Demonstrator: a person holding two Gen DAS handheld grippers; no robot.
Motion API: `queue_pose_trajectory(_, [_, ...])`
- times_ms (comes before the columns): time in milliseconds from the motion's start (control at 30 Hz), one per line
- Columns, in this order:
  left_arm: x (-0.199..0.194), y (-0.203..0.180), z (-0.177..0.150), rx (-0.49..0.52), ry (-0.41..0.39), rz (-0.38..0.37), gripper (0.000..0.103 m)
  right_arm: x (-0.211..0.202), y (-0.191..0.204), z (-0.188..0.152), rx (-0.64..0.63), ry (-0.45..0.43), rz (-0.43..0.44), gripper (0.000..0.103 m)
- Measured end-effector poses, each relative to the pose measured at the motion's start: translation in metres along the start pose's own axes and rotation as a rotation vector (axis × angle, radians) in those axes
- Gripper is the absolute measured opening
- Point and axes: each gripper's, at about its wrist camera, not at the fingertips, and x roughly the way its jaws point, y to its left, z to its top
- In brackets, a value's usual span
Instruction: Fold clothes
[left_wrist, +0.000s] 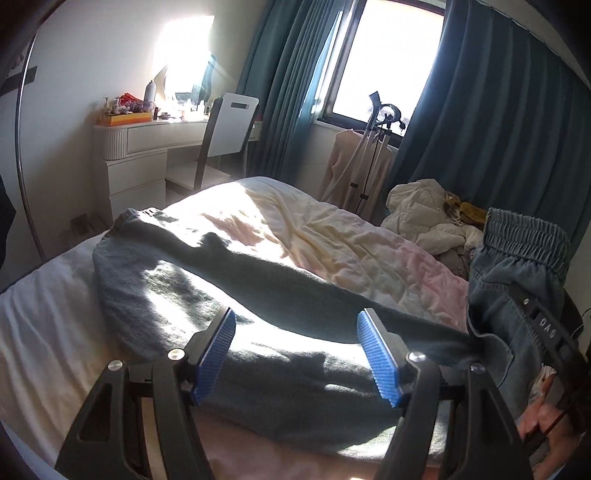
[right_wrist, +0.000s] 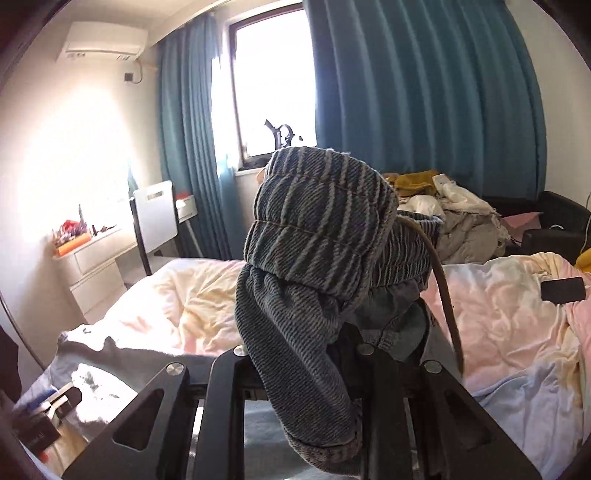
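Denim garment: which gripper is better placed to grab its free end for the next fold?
Left. The left gripper is open and empty over the dark garment on the bed; the right gripper already grips the denim garment by its elastic waistband.

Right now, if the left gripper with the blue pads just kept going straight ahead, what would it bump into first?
Most likely the grey-green garment spread on the bed. The left gripper is open, its blue pads straddling the cloth and apparently just above it. Depth is hard to judge; beyond lies the rumpled duvet.
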Motion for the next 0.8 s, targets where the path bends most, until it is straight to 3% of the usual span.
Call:
queue_pose_trajectory(67, [-0.005,0.008,0.002,-0.019,-0.029,0.004,0.073,0.015,0.028,-0.024,-0.069,0.039,0.023,0.02])
queue_pose_trajectory(233, [0.005,0.018,0.0,-0.059,-0.005,-0.043,0.073,0.061,0.078,-0.103,-0.26,0.198,0.054,0.02])
queue_pose_trajectory(333, [0.015,0.017,-0.003,-0.061,0.024,-0.073,0.073,0.067,0.088,-0.136,-0.364,0.198,0.044,0.02])
queue_pose_trajectory(633, [0.016,0.018,-0.001,-0.104,0.0,-0.143,0.073,0.044,0.103,-0.155,-0.407,0.155,0.073,0.019])
queue_pose_trajectory(800, [0.024,0.019,-0.005,-0.107,0.044,-0.171,0.073,0.031,0.112,-0.167,-0.421,0.143,0.095,0.02])
